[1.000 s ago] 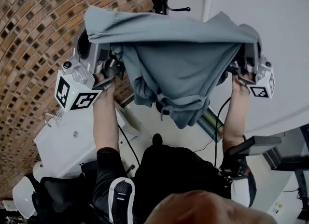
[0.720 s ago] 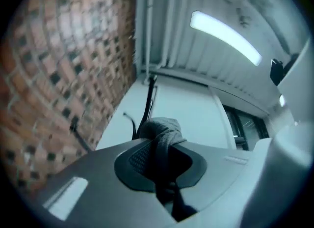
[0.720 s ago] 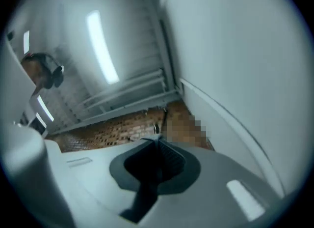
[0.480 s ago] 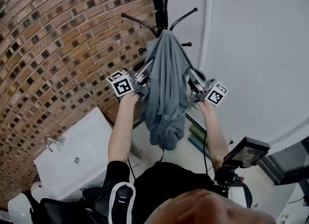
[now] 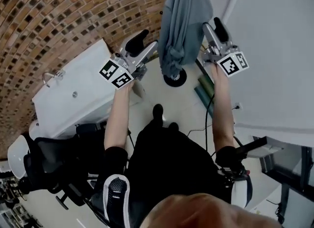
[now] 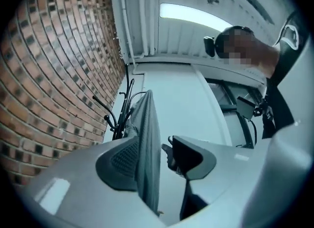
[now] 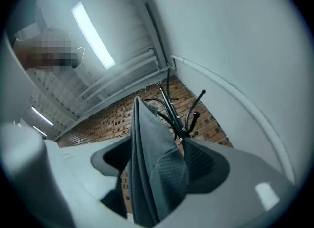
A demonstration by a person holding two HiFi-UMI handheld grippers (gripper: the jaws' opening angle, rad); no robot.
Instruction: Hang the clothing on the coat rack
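Head view: garment hangs from rack, its folds between the jaws of left gripper and right gripper, both just opened and gripping nothing. Risk: a withdrawing pad may snag cloth and drag it off.

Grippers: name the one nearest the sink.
The left gripper, beside the sink; right gripper is across the garment. Both have just been opening, garment between jaws.
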